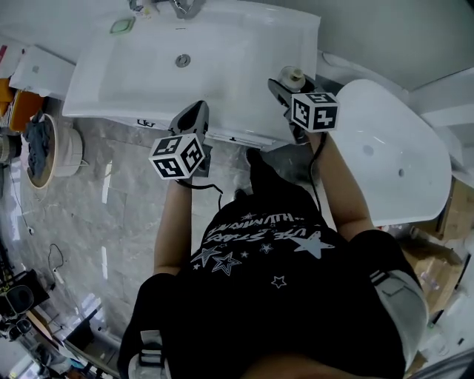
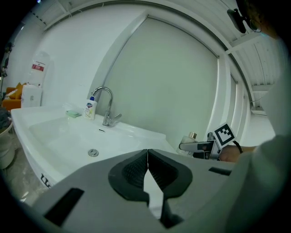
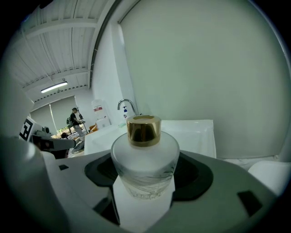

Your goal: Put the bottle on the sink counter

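1. White sink (image 1: 244, 41) stands against the wall. The faucet (image 1: 185, 7) is on the back rim and the drain (image 1: 183, 61) is mid-basin. A small green dish (image 1: 122, 26) and a soap bottle (image 2: 90, 108) stand left of the faucet.
2. A white fixture (image 1: 400, 133) stands just right of the sink, beside the person's right arm.
3. On the floor to the left, a round white tub (image 1: 70, 148) holds a dark blue cloth (image 1: 38, 141).
4. The bottle (image 3: 145, 157) is frosted glass with a gold cap, contents not discernible. It is upright, clamped between the right gripper (image 1: 287, 83) jaws at the sink's front right corner. Contact with the counter cannot be told.
5. The left gripper (image 2: 148, 166) has its jaws pressed together with nothing between them. It is at the sink's front edge, apart from the bottle.
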